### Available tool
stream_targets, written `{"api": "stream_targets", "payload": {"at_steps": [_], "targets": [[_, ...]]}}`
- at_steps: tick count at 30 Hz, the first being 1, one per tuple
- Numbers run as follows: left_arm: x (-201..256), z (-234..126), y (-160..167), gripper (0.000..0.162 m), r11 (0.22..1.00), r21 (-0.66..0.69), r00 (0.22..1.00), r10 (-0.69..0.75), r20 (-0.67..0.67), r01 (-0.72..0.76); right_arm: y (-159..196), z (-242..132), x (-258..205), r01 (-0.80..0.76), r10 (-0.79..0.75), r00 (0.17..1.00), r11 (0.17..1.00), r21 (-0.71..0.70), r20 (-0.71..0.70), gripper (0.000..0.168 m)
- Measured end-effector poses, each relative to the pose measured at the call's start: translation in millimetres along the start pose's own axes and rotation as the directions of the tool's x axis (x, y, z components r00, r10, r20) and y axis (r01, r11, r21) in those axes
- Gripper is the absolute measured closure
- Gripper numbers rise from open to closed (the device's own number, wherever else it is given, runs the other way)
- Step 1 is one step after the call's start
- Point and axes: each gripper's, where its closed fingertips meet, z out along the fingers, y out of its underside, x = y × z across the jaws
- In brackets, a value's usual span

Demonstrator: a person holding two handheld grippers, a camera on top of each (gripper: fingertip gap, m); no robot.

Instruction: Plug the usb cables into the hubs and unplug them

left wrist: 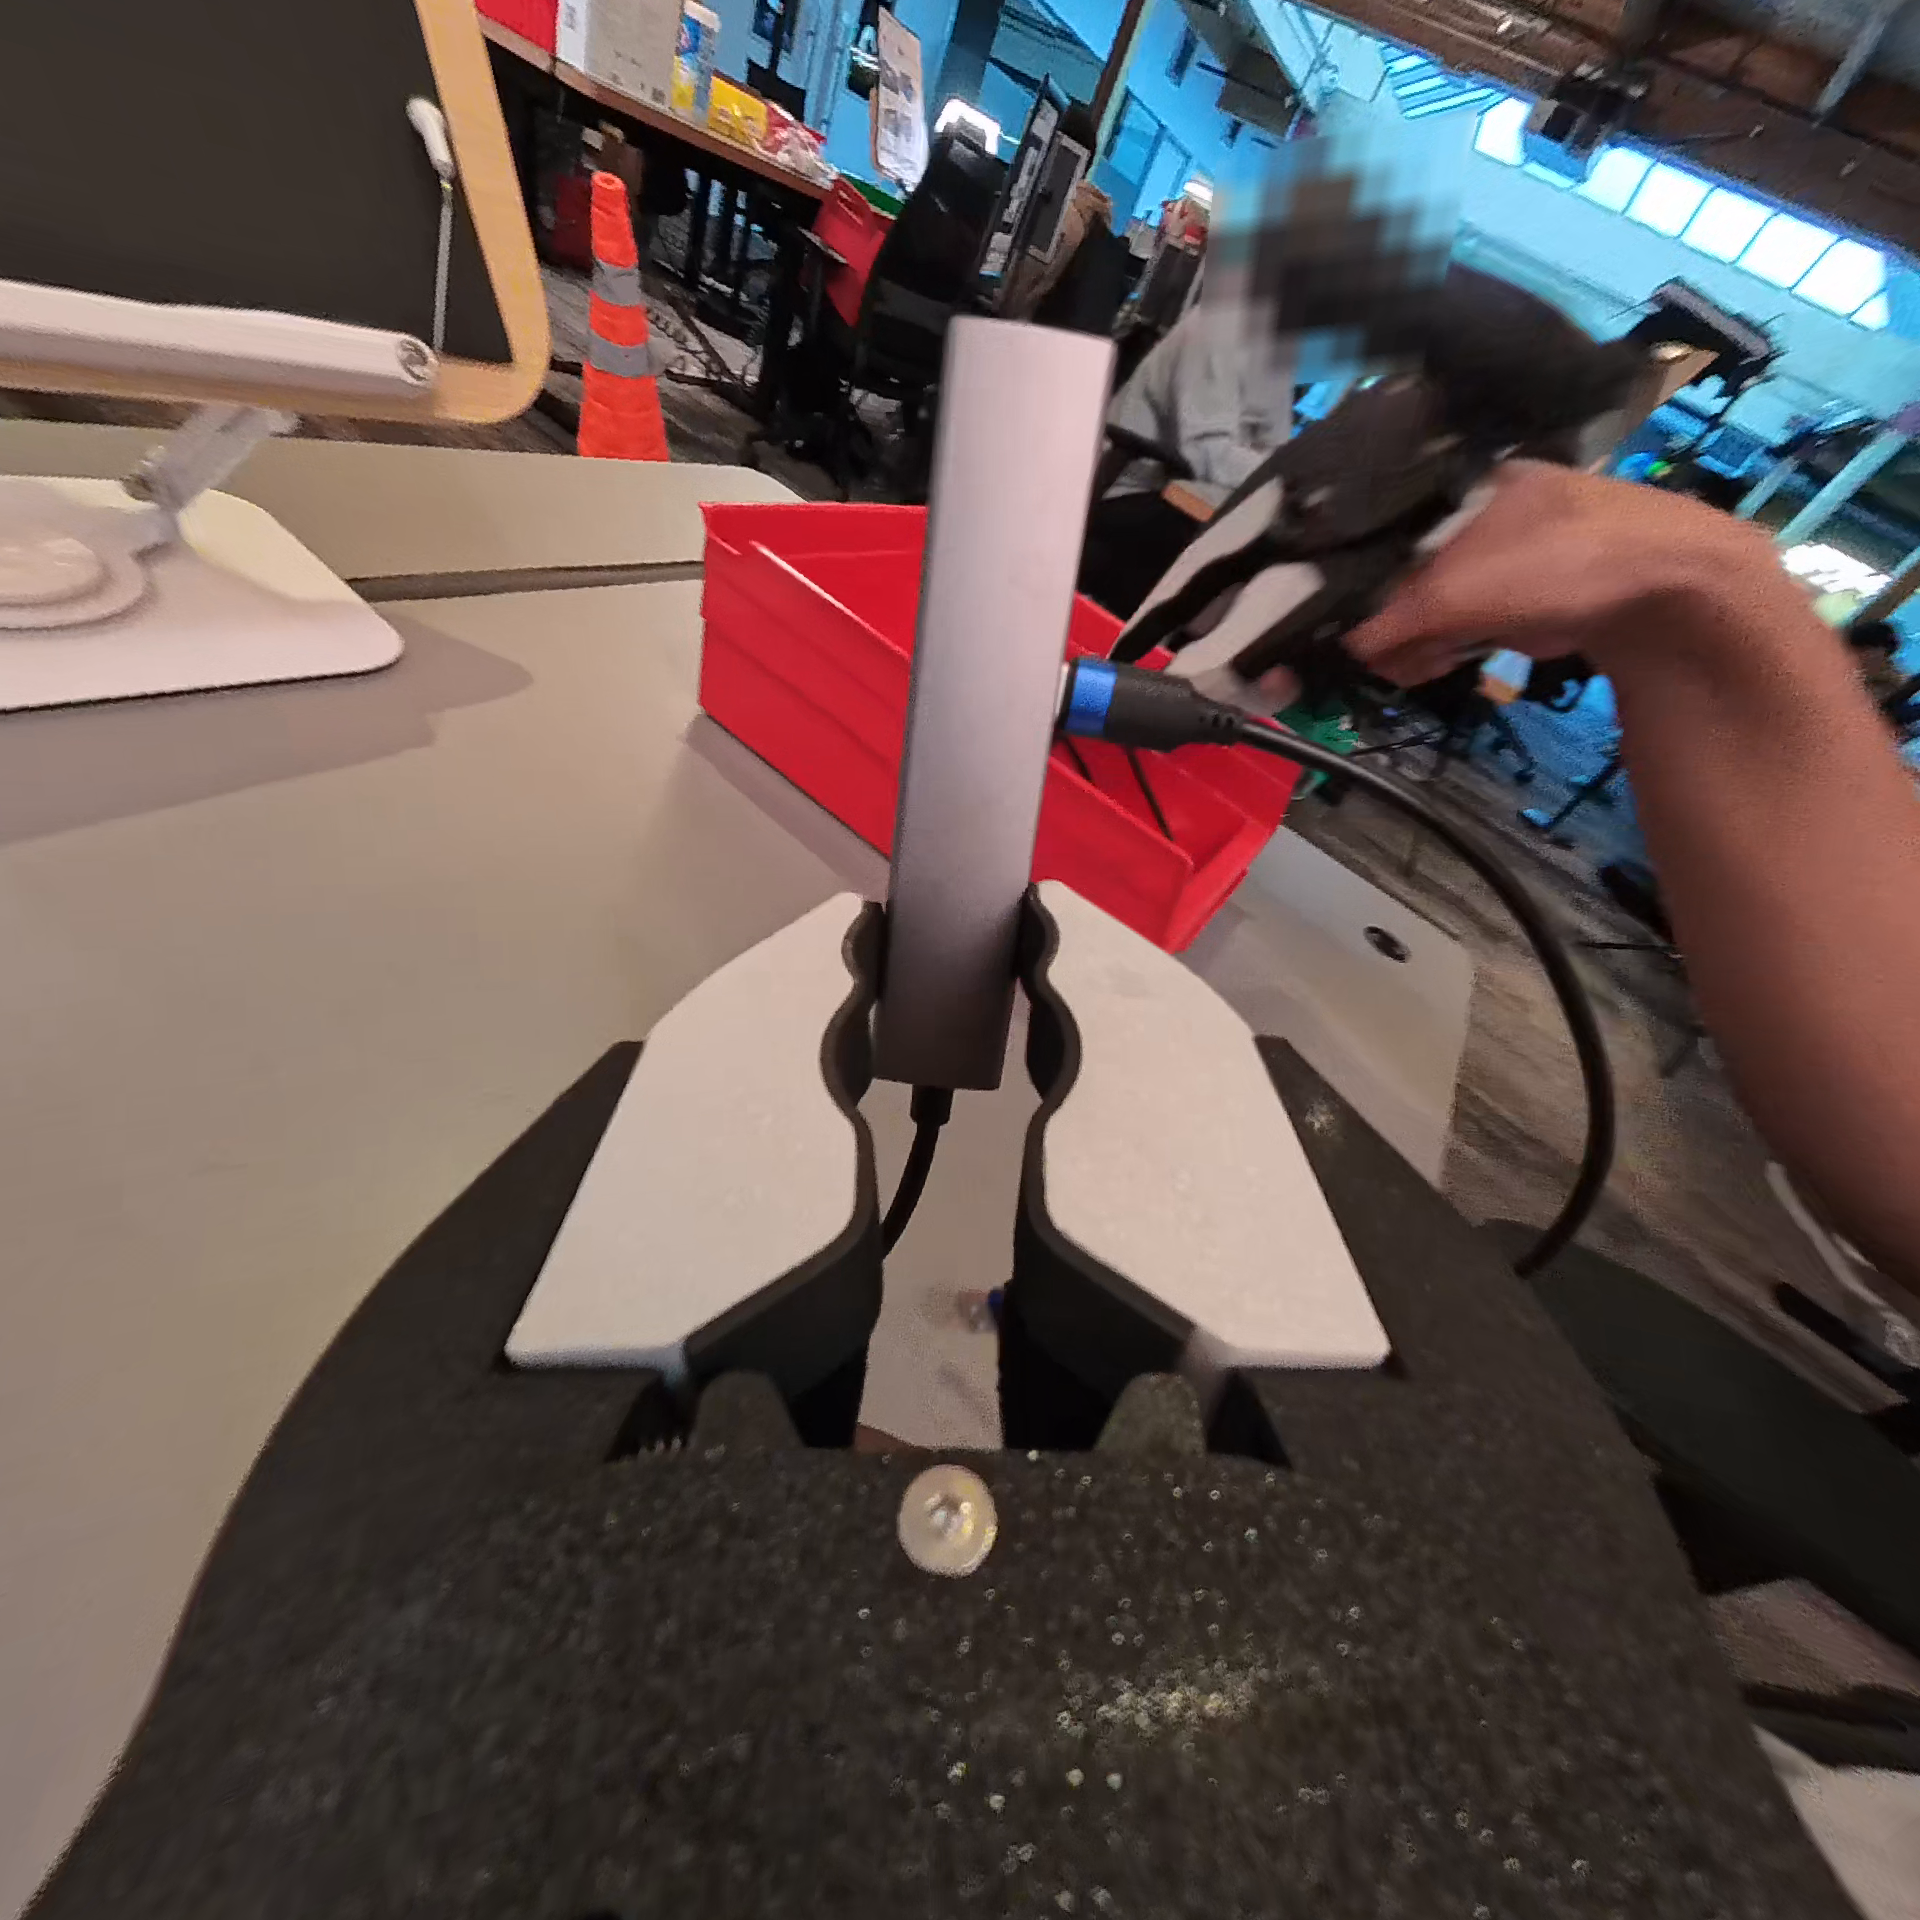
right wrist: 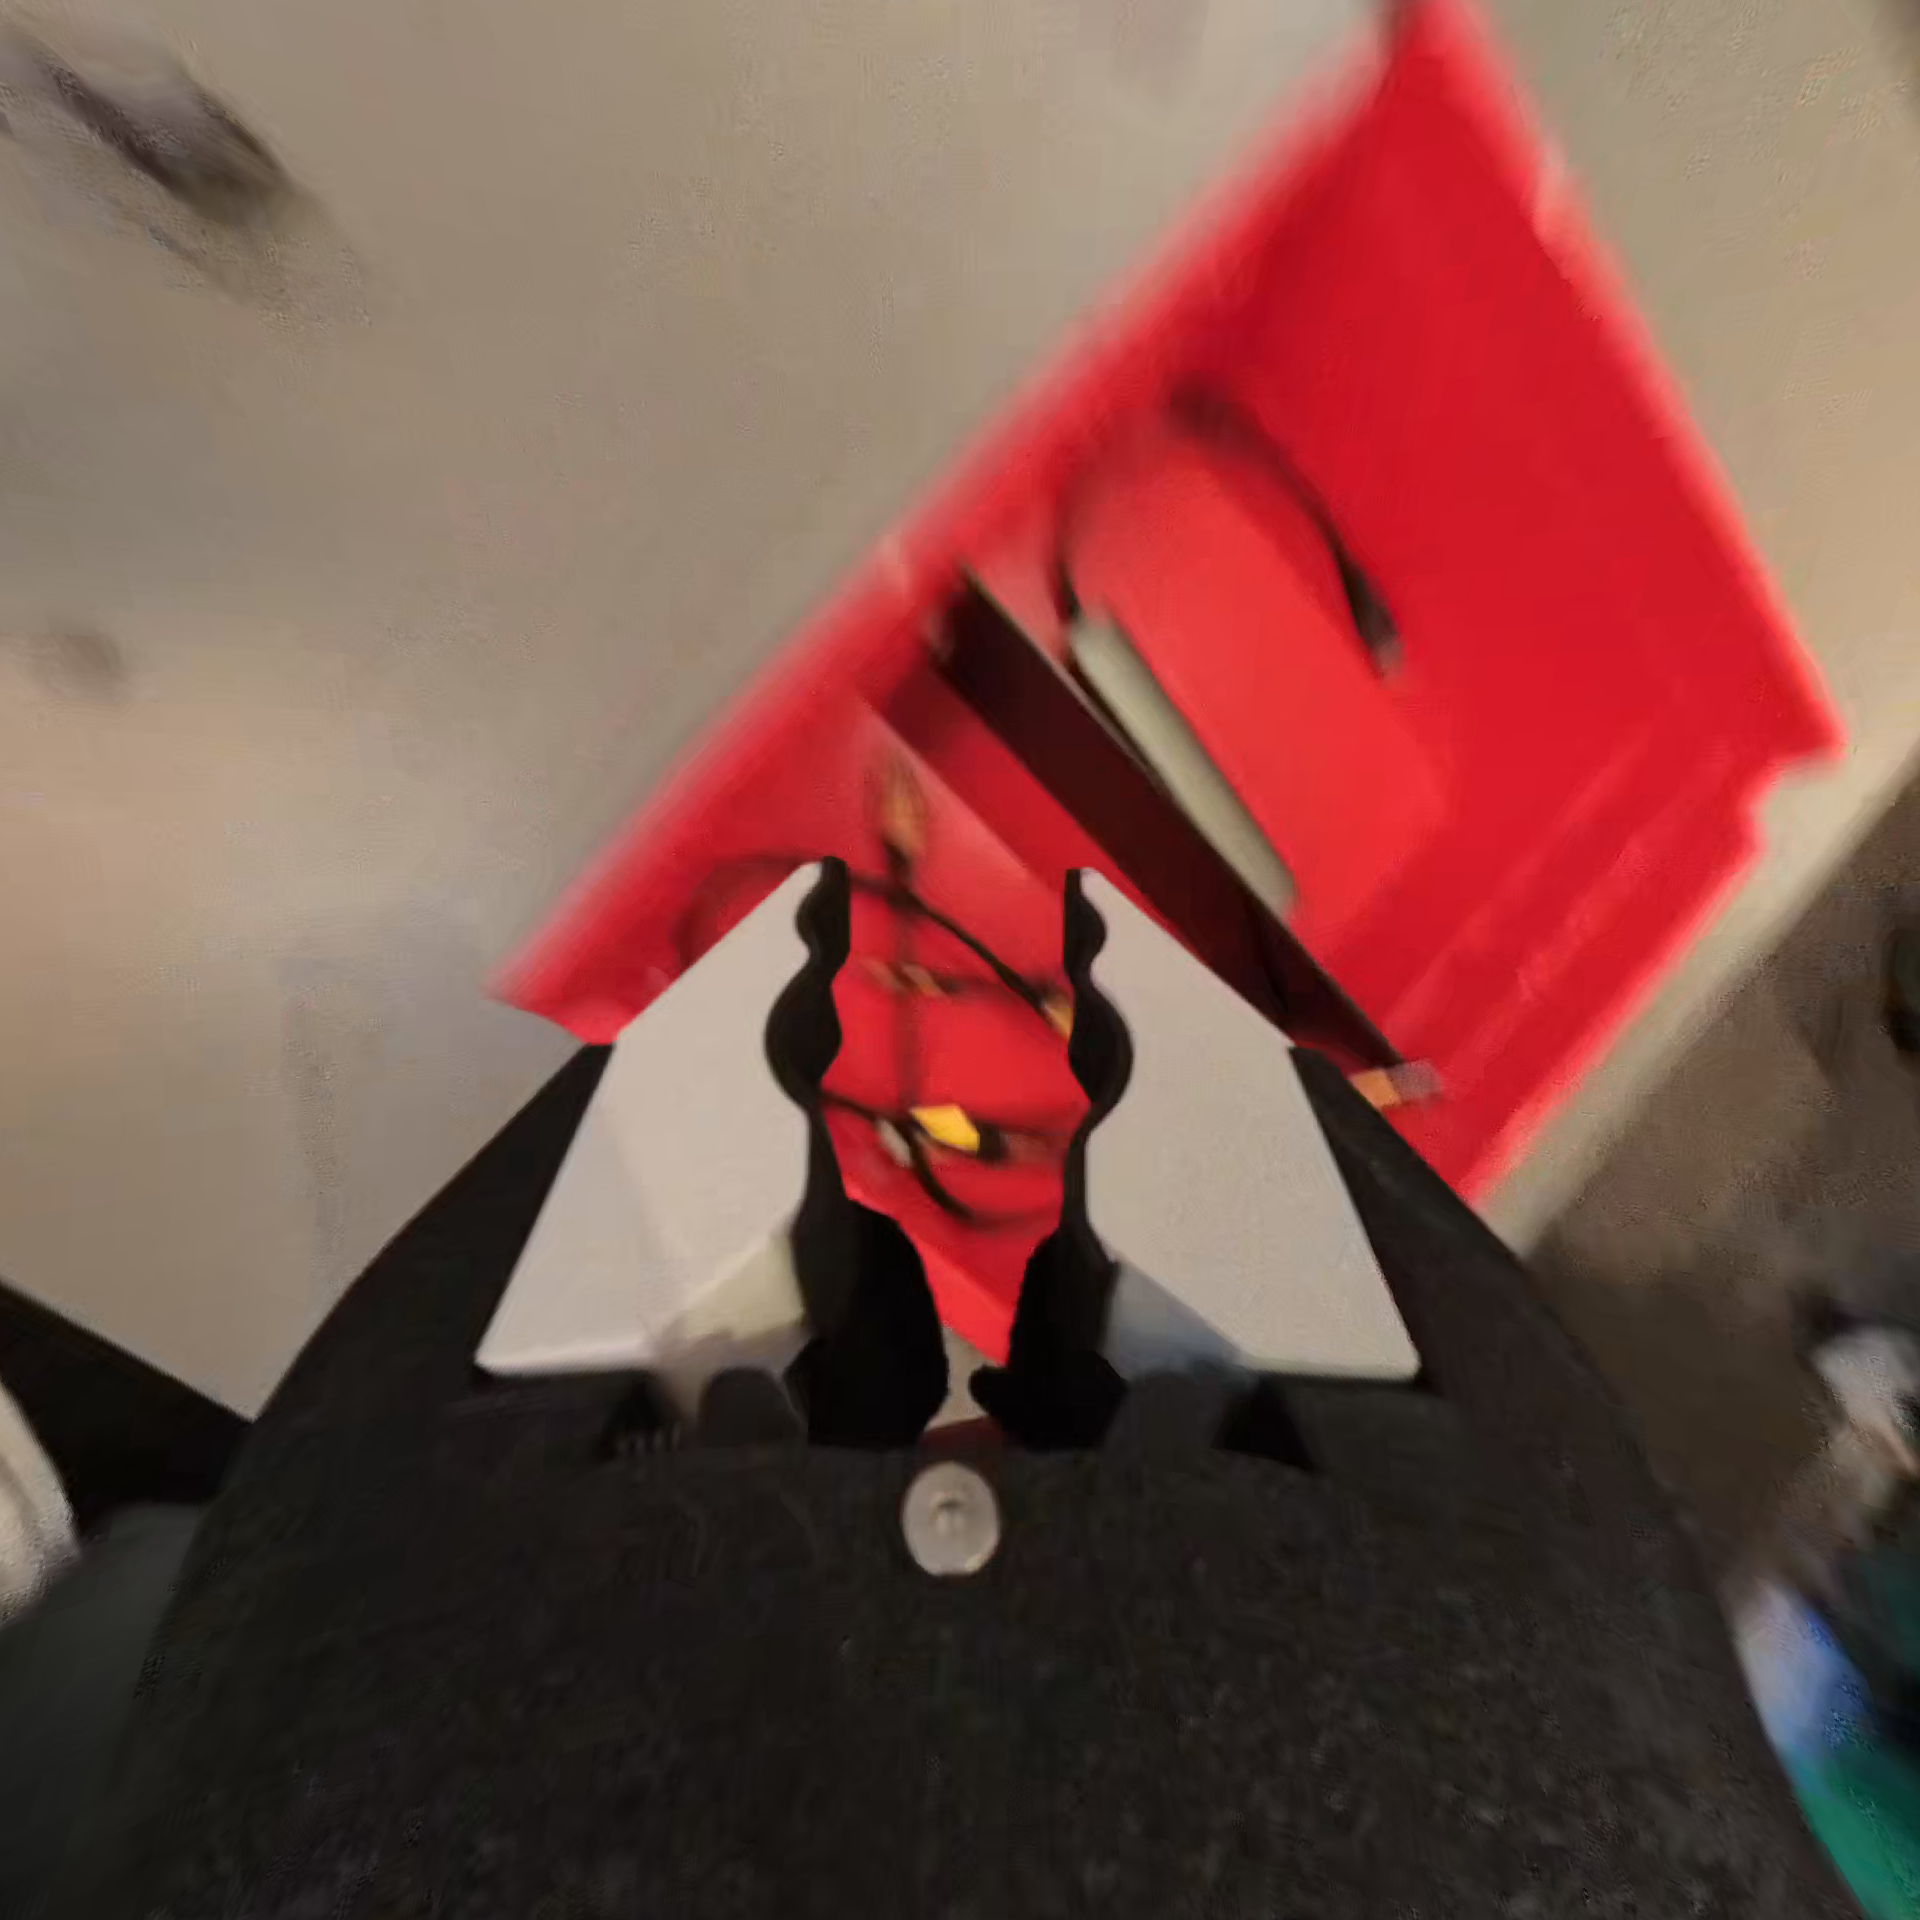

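My left gripper (left wrist: 948, 914) is shut on a long grey metal hub (left wrist: 987, 665) and holds it upright above the table. A black cable with a blue-ringed plug (left wrist: 1127, 704) is plugged into the hub's right side. A thin black lead (left wrist: 914, 1164) hangs from the hub's bottom end. My right gripper shows in the left wrist view (left wrist: 1236, 613), held by a hand just right of the plug. In the right wrist view my right gripper (right wrist: 951, 883) is open and empty, pointing down over a red bin (right wrist: 1455, 520) that holds black cables with yellow tags (right wrist: 940, 1127).
The red bin (left wrist: 821, 665) stands on the beige table (left wrist: 312, 987) behind the hub. A white tablet stand (left wrist: 187, 582) is at the left. An orange cone (left wrist: 618, 322) and work benches are beyond. A black divider (right wrist: 1132, 810) and a grey bar (right wrist: 1174, 748) lie inside the bin. The grippers' ends are close to 25 centimetres from one another.
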Motion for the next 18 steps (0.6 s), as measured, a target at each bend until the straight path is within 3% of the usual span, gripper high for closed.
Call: {"api": "stream_targets", "payload": {"at_steps": [1, 2, 4, 5, 7, 10, 13, 14, 15, 18], "targets": [[-4, -1, -1, 0.138, 1.0, 0.005, 0.999, 0.024, 0.035, -0.024, -29, -16, -27, 0.001, -0.009, 0.999, 0.984, 0.178, 0.048, 0.125], [-8, -3, -3, 0.138, 0.998, 0.016, 0.996, 0.051, 0.07, -0.053, -58, -35, -57, -0.015, -0.024, 0.994, 0.934, 0.358, 0.103, 0.126], [-12, -6, -6, 0.138, 0.993, 0.031, 0.986, 0.113, 0.126, -0.117, -103, -77, -121, -0.148, -0.045, 0.96, 0.755, 0.639, 0.276, 0.127], [-13, -6, -6, 0.138, 0.988, 0.035, 0.98, 0.141, 0.143, -0.147, -116, -95, -150, -0.231, -0.076, 0.924, 0.67, 0.706, 0.374, 0.127], [-11, -7, -7, 0.138, 0.981, 0.043, 0.971, 0.178, 0.162, -0.187, -132, -103, -182, -0.335, -0.054, 0.896, 0.569, 0.751, 0.441, 0.129], [-5, -8, -8, 0.138, 0.972, 0.06, 0.961, 0.213, 0.177, -0.227, -144, -90, -194, -0.354, 0.04, 0.921, 0.503, 0.788, 0.388, 0.132], [3, -7, -7, 0.138, 0.967, 0.082, 0.96, 0.225, 0.167, -0.241, -147, -74, -196, -0.368, 0.107, 0.924, 0.508, 0.779, 0.366, 0.136], [5, -6, -6, 0.137, 0.967, 0.081, 0.96, 0.227, 0.162, -0.242, -147, -71, -198, -0.382, 0.115, 0.918, 0.511, 0.77, 0.379, 0.141], [7, -6, -5, 0.137, 0.966, 0.082, 0.96, 0.23, 0.161, -0.245, -146, -70, -195, -0.384, 0.134, 0.919, 0.506, 0.772, 0.37, 0.16], [10, -5, -4, 0.138, 0.968, 0.081, 0.963, 0.222, 0.153, -0.236, -143, -71, -191, -0.37, 0.16, 0.928, 0.477, 0.797, 0.335, 0.163]]}}
